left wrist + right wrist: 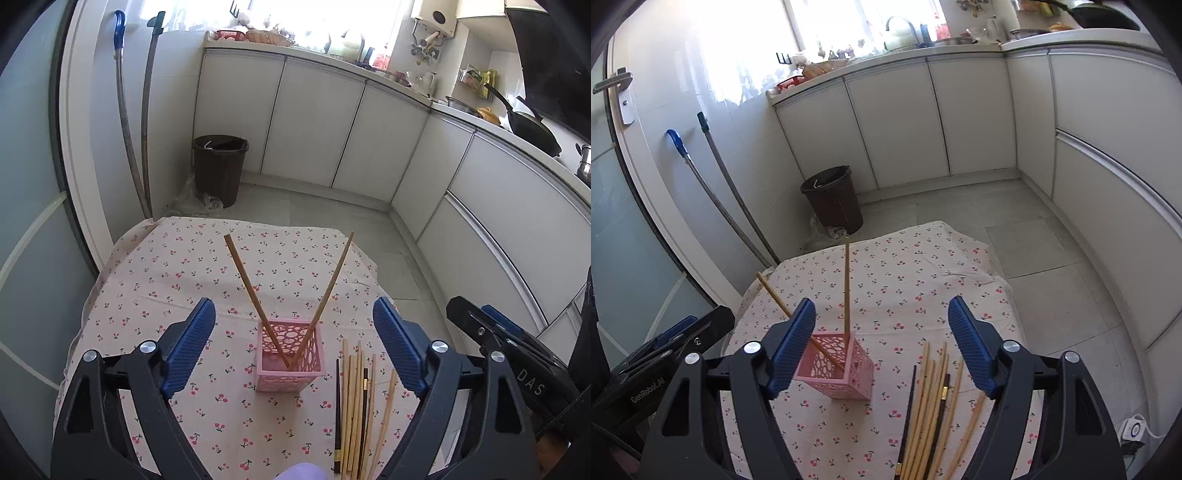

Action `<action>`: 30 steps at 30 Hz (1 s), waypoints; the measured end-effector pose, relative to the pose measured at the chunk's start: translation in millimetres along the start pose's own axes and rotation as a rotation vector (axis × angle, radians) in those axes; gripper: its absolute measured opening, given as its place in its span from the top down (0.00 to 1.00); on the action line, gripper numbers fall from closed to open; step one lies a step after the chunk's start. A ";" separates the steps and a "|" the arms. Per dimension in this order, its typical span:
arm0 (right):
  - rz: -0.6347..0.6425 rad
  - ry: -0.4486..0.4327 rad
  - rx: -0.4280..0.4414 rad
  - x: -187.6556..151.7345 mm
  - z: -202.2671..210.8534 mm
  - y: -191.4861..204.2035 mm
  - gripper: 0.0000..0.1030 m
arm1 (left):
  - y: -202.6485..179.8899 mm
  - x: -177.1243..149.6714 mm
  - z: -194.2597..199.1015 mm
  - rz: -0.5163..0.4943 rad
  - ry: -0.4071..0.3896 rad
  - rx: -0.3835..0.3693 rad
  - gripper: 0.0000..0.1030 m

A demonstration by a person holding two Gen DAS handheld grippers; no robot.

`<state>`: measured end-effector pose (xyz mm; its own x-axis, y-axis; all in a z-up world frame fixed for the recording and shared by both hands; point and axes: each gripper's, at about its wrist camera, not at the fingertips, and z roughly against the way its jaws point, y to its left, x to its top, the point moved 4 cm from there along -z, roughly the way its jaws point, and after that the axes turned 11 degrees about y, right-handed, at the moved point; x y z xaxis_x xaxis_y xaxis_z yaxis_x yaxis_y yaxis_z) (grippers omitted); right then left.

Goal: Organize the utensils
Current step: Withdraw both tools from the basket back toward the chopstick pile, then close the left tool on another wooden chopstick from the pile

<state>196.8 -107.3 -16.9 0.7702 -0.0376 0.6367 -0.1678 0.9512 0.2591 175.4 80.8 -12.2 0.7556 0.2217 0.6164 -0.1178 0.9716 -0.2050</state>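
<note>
left wrist view: left gripper (293,347) and right gripper (881,343) both wide open, empty, 2 chopsticks (255,291) in pink holder (291,373)

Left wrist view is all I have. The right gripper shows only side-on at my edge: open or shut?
Observer: Open. The right gripper has its jaws wide apart, with nothing between the pads.
Operator: What's in front of it?
Observer: The loose chopsticks lie on the tablecloth straight ahead, in line with the gap. The pink basket stands off to the left side of that gap.
Operator: Anything on the floor right of the table?
Observer: Yes, a small white box with a cord lies on the tiles there.
</note>
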 end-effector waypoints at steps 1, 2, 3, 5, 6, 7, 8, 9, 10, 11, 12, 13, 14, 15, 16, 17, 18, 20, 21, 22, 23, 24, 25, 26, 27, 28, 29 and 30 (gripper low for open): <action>-0.003 0.000 -0.017 -3.6 1.3 -5.3 0.18 | -0.4 -2.2 -1.8 0.001 0.005 0.012 0.15; -0.009 0.001 -0.034 -7.2 2.6 -11.7 0.17 | -1.4 -3.7 -3.8 -0.002 0.012 0.021 0.15; -0.020 0.001 -0.054 -11.3 4.0 -19.2 0.13 | -2.8 -5.8 -6.2 -0.008 0.022 0.029 0.13; -0.058 0.004 -0.086 -19.8 6.8 -37.5 0.09 | -6.6 -11.0 -11.9 -0.024 0.048 0.041 0.11; -0.077 0.010 -0.094 -23.5 7.8 -47.1 0.08 | -8.2 -13.5 -15.0 -0.033 0.059 0.044 0.09; -0.096 0.021 -0.100 -26.9 8.4 -56.9 0.08 | -11.0 -16.2 -18.9 -0.044 0.073 0.046 0.07; -0.114 0.033 -0.102 -29.7 8.7 -65.3 0.08 | -14.0 -20.3 -22.5 -0.058 0.085 0.047 0.07; -0.132 0.044 -0.103 -31.3 9.3 -73.7 0.08 | -18.5 -23.9 -26.2 -0.074 0.100 0.047 0.07; -0.152 0.051 -0.100 -32.0 10.5 -81.6 0.08 | -23.7 -28.0 -31.0 -0.095 0.121 0.042 0.07; -0.174 0.056 -0.091 -32.3 12.5 -88.6 0.08 | -28.6 -32.4 -34.9 -0.113 0.138 0.035 0.07; -0.196 0.058 -0.077 -31.7 14.7 -94.9 0.08 | -34.0 -37.2 -39.4 -0.131 0.157 0.023 0.07; -0.217 0.059 -0.060 -30.6 17.0 -101.2 0.08 | -40.8 -41.4 -43.8 -0.149 0.178 0.008 0.07; -0.238 0.059 -0.044 -29.3 19.8 -107.1 0.07 | -48.4 -46.9 -49.4 -0.172 0.205 -0.012 0.07; -0.257 0.057 -0.032 -28.4 22.2 -112.2 0.07 | -56.8 -51.9 -54.6 -0.194 0.233 -0.032 0.07; -0.276 0.052 -0.025 -27.3 25.2 -117.6 0.07 | -66.4 -57.6 -61.1 -0.222 0.267 -0.055 0.07; -0.296 0.046 -0.019 -26.3 28.1 -123.5 0.07 | -75.1 -63.0 -67.0 -0.246 0.294 -0.068 0.07; -0.316 0.040 -0.014 -25.0 31.1 -129.1 0.07 | -84.1 -68.0 -73.6 -0.271 0.318 -0.076 0.07; -0.360 0.034 0.000 -22.3 34.7 -139.9 0.07 | -102.7 -77.0 -88.6 -0.328 0.361 -0.081 0.07; -0.383 0.032 0.012 -21.7 36.2 -146.3 0.07 | -112.1 -81.0 -98.1 -0.358 0.385 -0.081 0.07; -0.405 0.034 0.024 -21.4 37.3 -152.2 0.07 | -120.6 -84.5 -108.8 -0.381 0.408 -0.079 0.07; -0.424 0.039 0.035 -20.9 37.2 -157.8 0.07 | -129.0 -87.9 -119.2 -0.399 0.432 -0.079 0.07; -0.442 0.047 0.047 -20.9 36.3 -163.3 0.07 | -136.6 -90.0 -131.7 -0.420 0.466 -0.083 0.07; -0.460 0.054 0.056 -21.8 34.9 -168.0 0.07 | -143.5 -91.8 -143.1 -0.439 0.494 -0.086 0.07; -0.479 0.060 0.064 -22.3 33.0 -173.3 0.07 | -148.6 -92.1 -157.1 -0.454 0.521 -0.081 0.08; -0.494 0.069 0.069 -22.9 30.2 -178.2 0.07 | -151.5 -91.5 -168.9 -0.461 0.541 -0.075 0.10; -0.506 0.079 0.072 -23.4 27.0 -182.4 0.07 | -154.5 -90.0 -180.0 -0.464 0.560 -0.078 0.15; -0.521 0.091 0.075 -24.1 23.5 -186.8 0.07 | -156.5 -88.3 -192.5 -0.463 0.589 -0.091 0.20; -0.540 0.102 0.081 -25.0 20.3 -191.1 0.07 | -156.8 -87.2 -203.5 -0.457 0.617 -0.099 0.29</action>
<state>197.1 -294.4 -67.6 0.8150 -0.4797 0.3250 0.2241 0.7782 0.5867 259.2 -107.6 -188.5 0.9410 -0.3139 0.1266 0.3284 0.9373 -0.1168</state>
